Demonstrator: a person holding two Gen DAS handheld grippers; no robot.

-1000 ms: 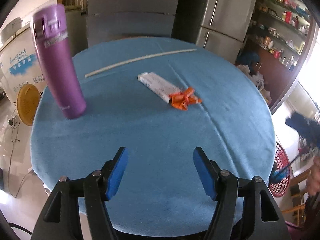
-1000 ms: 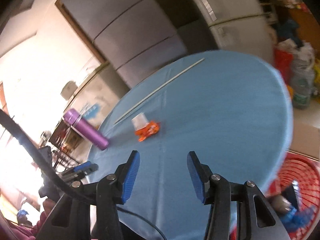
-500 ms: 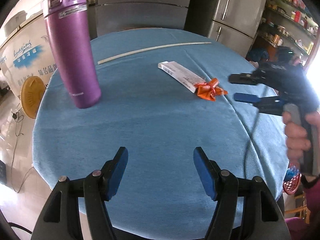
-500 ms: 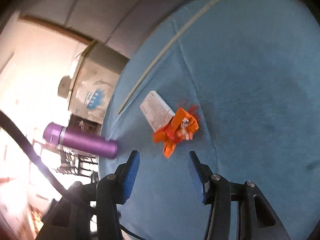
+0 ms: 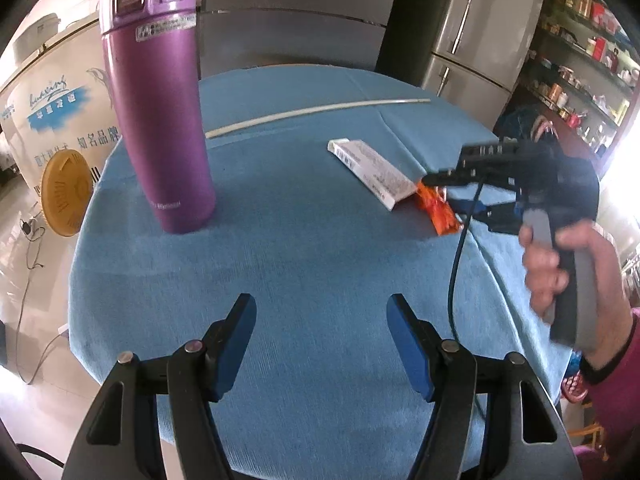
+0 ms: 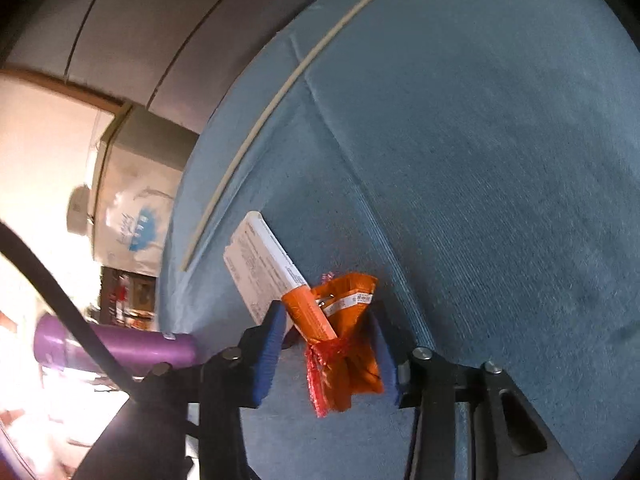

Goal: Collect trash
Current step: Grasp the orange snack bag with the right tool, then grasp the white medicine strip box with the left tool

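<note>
The right gripper (image 6: 326, 350) has just been closing its jaws, and the orange wrapper (image 6: 340, 344) sits between the two blue pads. The right-hand pad looks pressed against the crumpled foil; the left-hand pad (image 6: 267, 354) stands a little off it, with a gap showing, so a firm pinch cannot be told for certain. The wrapper reaches from between the pads up toward 12 o'clock, with a frayed red edge hanging toward 6 o'clock. Just beyond it, at about 11 o'clock from the pads, lies a white box (image 6: 260, 268) with small print, its near end touching or overlapping the wrapper. Further out at 11 o'clock a thin pale stick (image 6: 280, 100) runs along a crease in the blue tablecloth (image 6: 500, 160). At 9 o'clock the purple flask (image 6: 120, 348) appears, sideways in this tilted view.

The left gripper (image 5: 320, 344) hangs over the near part of the table, its jaws about half apart with nothing between them. From it, the purple flask stands upright at 11 o'clock, the white box lies at 1 o'clock, and the orange wrapper is at 2 o'clock, just past the box. There the right gripper comes in from 3 o'clock, held by a hand (image 5: 568, 264) with a dark pink sleeve (image 5: 616, 384), a black cable trailing below it.
</note>
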